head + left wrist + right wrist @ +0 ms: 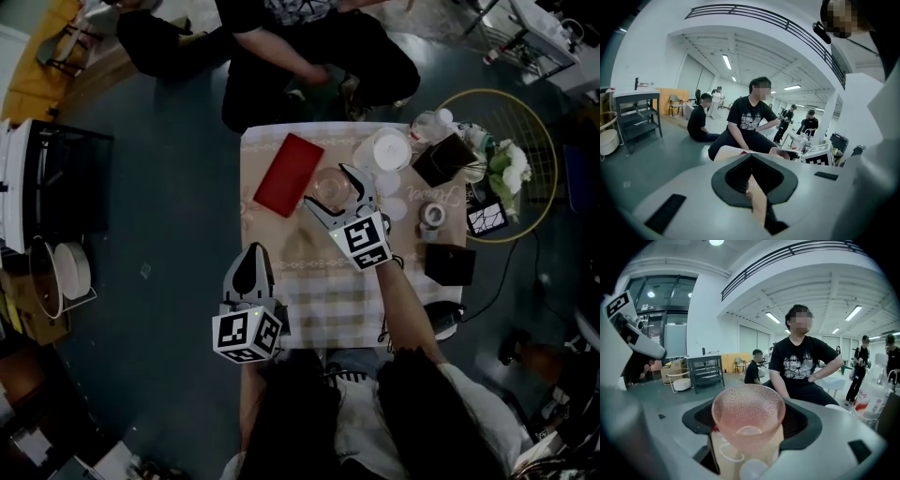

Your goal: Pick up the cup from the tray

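A small table (309, 309) under a pale checked cloth stands on a dark grey floor (169, 216) in a large white hall with strip lights. A person in a black T-shirt (804, 364) sits on its far side, and others sit or stand behind. A red tray (289, 174) lies flat on the far left of the cloth. White lids, black boxes and a bunch of white flowers (511, 169) crowd the far right side. The right hand-held gripper (328, 186) (750, 423) reaches over the middle of the table, its jaws spread wide and closed on a dimpled clear pink cup (333, 189) (748, 416). The cup sits upright between the pads, just right of the tray and apart from it, with cloth showing beneath. The left hand-held gripper (253, 251) (752, 180) hangs at the table's near left edge, well apart from the cup, with its jaws together and nothing between them.
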Motion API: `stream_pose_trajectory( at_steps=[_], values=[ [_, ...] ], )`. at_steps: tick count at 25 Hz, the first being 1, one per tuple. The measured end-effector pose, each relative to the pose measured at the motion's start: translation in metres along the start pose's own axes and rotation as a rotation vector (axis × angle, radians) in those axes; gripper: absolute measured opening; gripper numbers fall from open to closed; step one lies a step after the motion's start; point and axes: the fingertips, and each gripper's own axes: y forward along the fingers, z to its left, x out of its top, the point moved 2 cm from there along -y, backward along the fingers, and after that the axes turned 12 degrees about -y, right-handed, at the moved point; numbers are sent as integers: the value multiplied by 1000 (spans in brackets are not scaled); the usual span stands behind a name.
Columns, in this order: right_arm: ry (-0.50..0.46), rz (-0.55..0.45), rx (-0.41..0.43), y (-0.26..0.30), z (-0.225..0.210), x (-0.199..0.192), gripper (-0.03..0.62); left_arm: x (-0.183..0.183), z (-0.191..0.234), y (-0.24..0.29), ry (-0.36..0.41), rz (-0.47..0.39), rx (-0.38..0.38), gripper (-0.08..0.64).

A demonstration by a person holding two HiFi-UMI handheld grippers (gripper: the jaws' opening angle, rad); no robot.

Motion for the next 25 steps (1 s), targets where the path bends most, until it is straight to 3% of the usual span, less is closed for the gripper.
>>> stream_pose_trajectory(
  at_steps=[12,25],
  values=[
    [48,54,-62,-42,-4,-44,399,-15,-36,12,54,38,-64,8],
    [59,75,-73,-40,3,-82,400,-38,-36,16,90,85,-68,8]
  ],
)
